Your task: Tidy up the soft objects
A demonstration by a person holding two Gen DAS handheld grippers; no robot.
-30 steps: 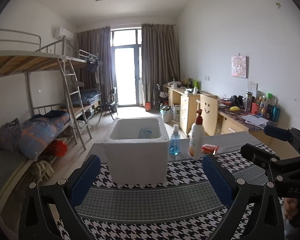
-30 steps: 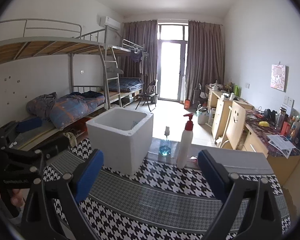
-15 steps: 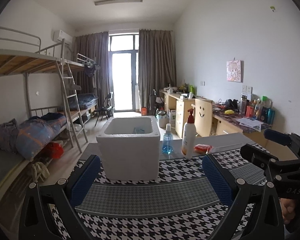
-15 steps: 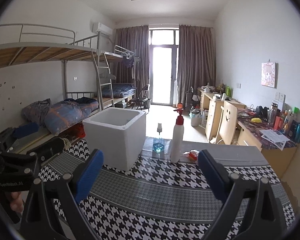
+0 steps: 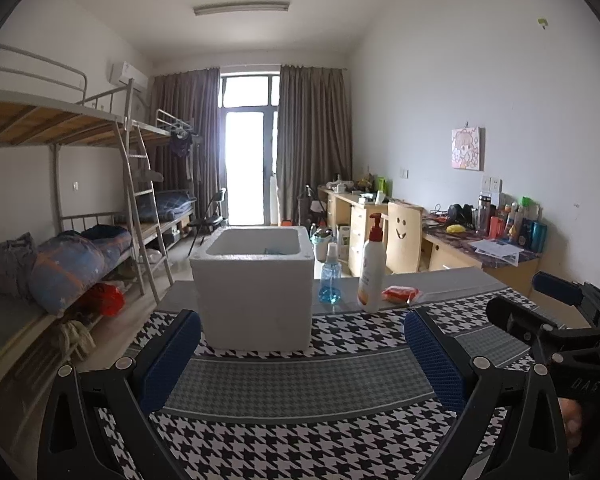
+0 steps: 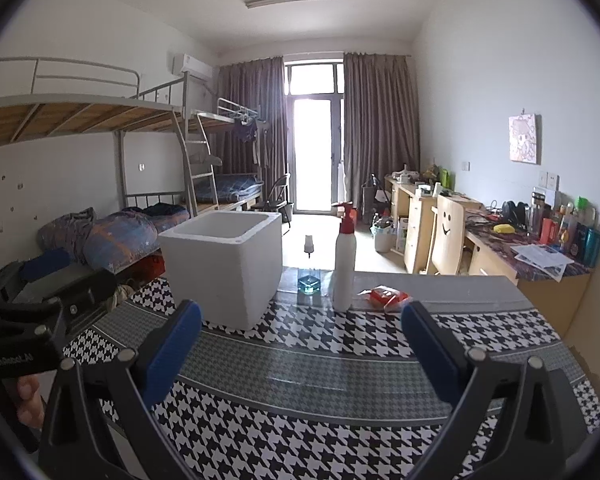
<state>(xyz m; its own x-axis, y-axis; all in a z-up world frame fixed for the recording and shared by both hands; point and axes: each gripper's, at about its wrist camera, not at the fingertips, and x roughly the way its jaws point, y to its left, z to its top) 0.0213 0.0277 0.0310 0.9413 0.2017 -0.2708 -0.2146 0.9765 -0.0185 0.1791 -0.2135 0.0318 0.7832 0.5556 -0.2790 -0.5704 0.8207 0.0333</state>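
A white foam box stands on the houndstooth table, open at the top, with something bluish barely showing inside. It also shows in the right wrist view. A soft red packet lies at the far table edge, right of a white pump bottle; the packet also shows in the right wrist view. My left gripper is open and empty, well short of the box. My right gripper is open and empty, held beside it.
A small blue spray bottle stands between the box and the pump bottle. The white pump bottle stands near the far edge. Bunk beds line the left wall, desks the right wall.
Both grippers have tilted down and lowered a little, so the box top is seen more edge-on and the table objects sit lower in view. Both stay open.
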